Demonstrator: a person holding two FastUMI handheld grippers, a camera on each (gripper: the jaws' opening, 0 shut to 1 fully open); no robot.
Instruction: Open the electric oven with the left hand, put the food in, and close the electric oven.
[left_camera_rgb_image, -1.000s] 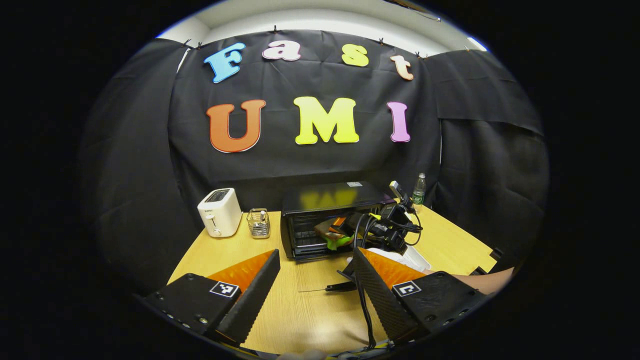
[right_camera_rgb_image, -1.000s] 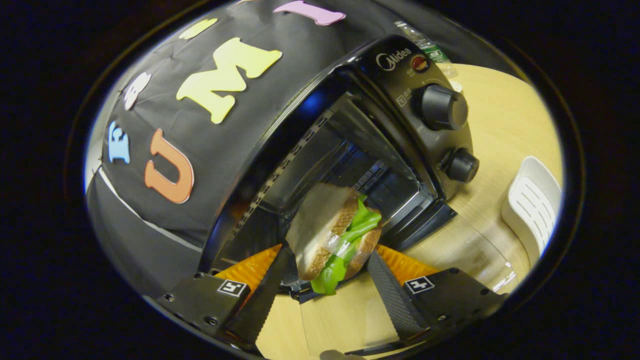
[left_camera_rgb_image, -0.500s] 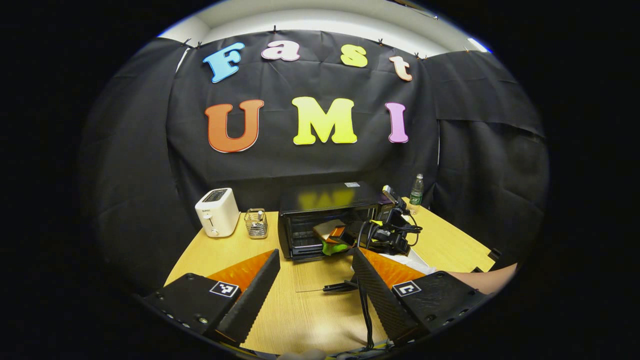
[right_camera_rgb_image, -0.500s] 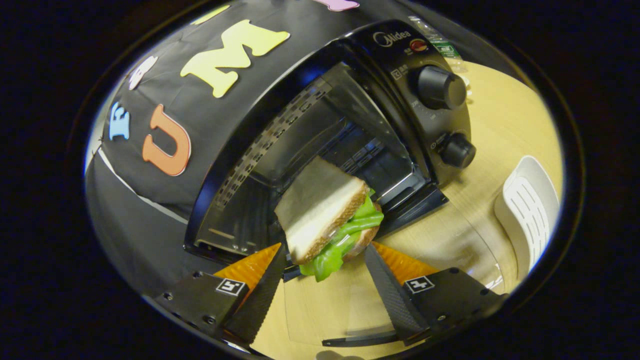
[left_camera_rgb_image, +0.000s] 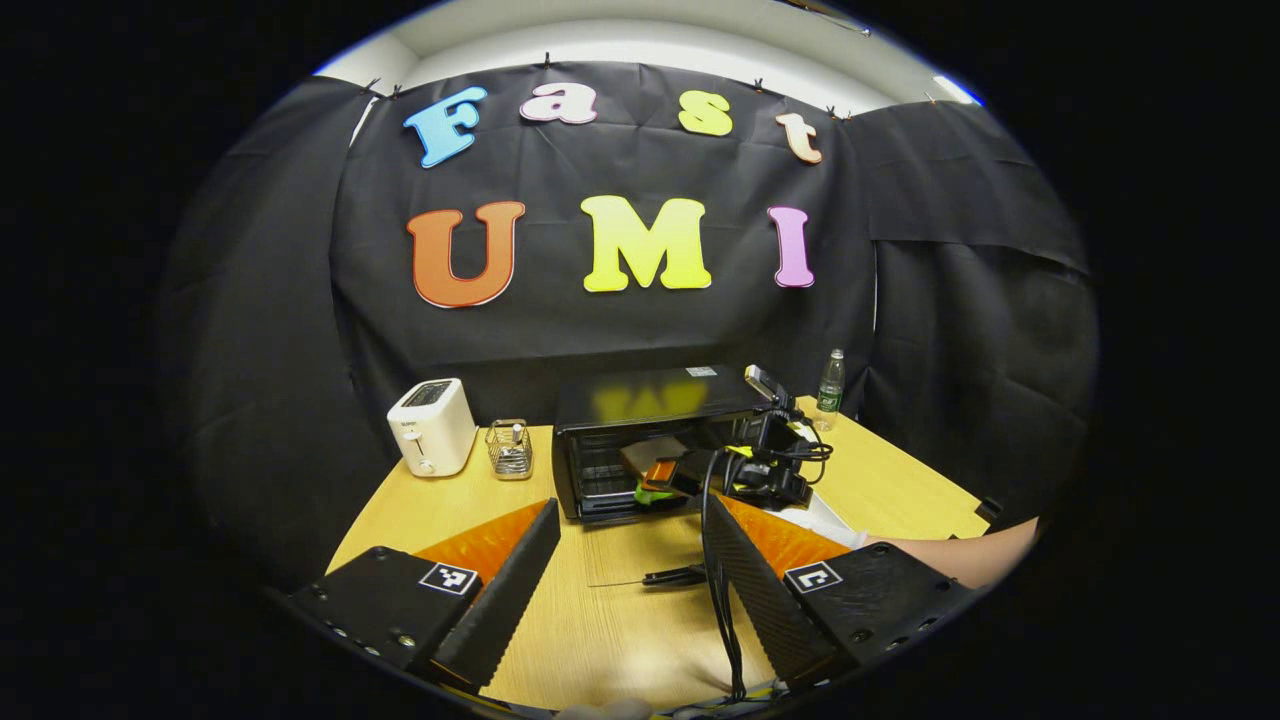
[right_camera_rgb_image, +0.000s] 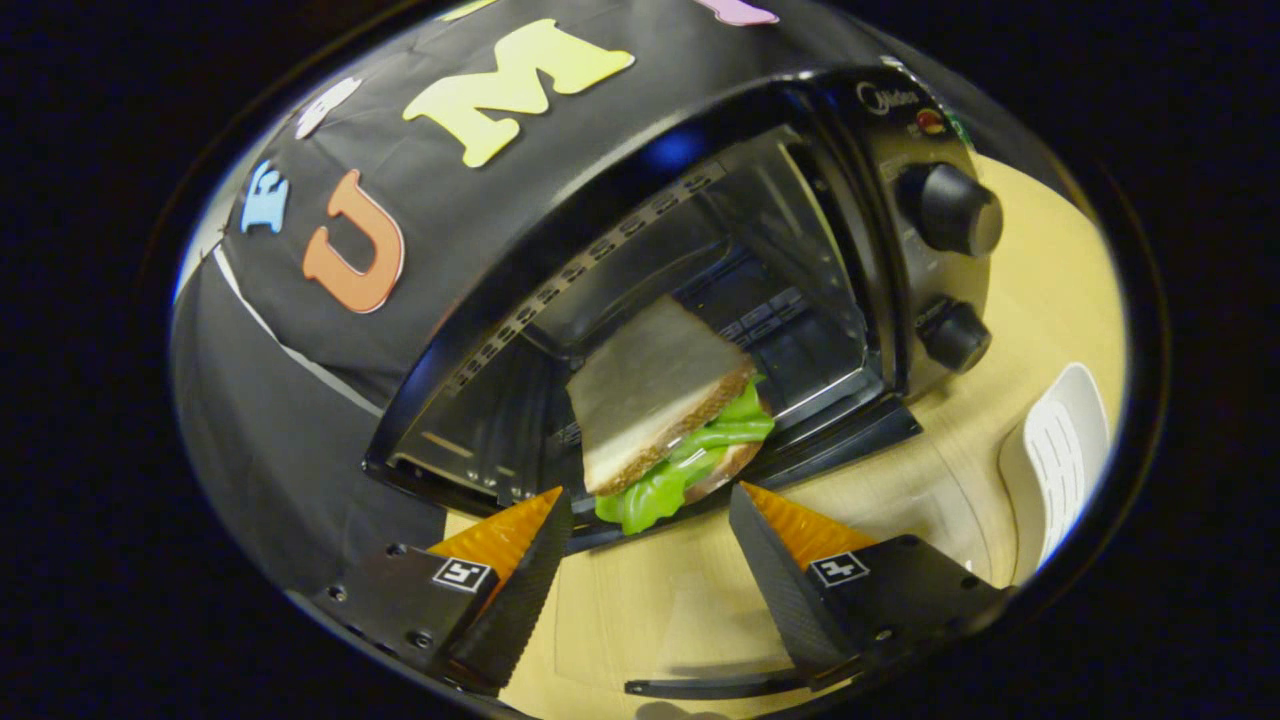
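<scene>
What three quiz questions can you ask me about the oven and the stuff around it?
1. True or false: the oven has its door shut.
2. In the left gripper view, what stands at the far left of the table? A) a white toaster B) a red kettle C) a blue bowl
3. Fill in: the oven's front panel has ___ round knobs.

Key: 1 false, the door lies folded down flat. 2 A. 3 two.
</scene>
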